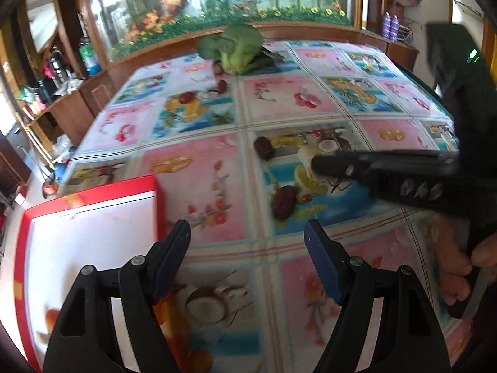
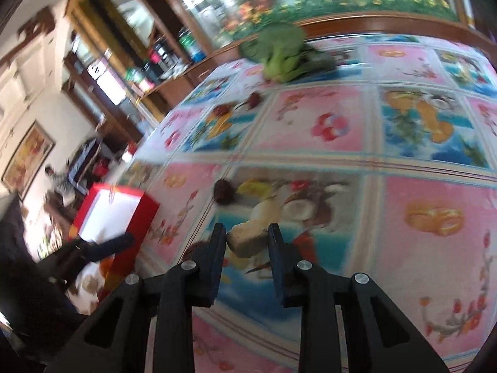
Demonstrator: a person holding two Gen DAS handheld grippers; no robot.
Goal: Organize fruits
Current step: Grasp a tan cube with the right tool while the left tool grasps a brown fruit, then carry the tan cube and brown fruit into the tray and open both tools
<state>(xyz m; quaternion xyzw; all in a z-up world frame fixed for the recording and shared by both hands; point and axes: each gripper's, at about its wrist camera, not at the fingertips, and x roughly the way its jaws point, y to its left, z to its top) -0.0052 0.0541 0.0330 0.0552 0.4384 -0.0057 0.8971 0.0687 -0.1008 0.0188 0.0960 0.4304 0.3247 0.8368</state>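
Beige and blocky, a fruit piece (image 2: 247, 242) is pinched between the narrowed pads of the right claw (image 2: 247, 239) on the table (image 2: 419, 143). The left claw (image 1: 248, 236) is spread wide, empty, the red box (image 1: 93, 233) beside it. Lifting toward that box is likely called for next.

We count four dark red dates on the tablecloth (image 1: 310, 99): two near ones (image 1: 264, 147) (image 1: 283, 202) and two far ones (image 1: 187, 97) (image 1: 221, 86). There is one green vegetable head (image 1: 236, 46), one red box (image 1: 93, 199) (white inside) and one pale chunk (image 2: 247, 238).
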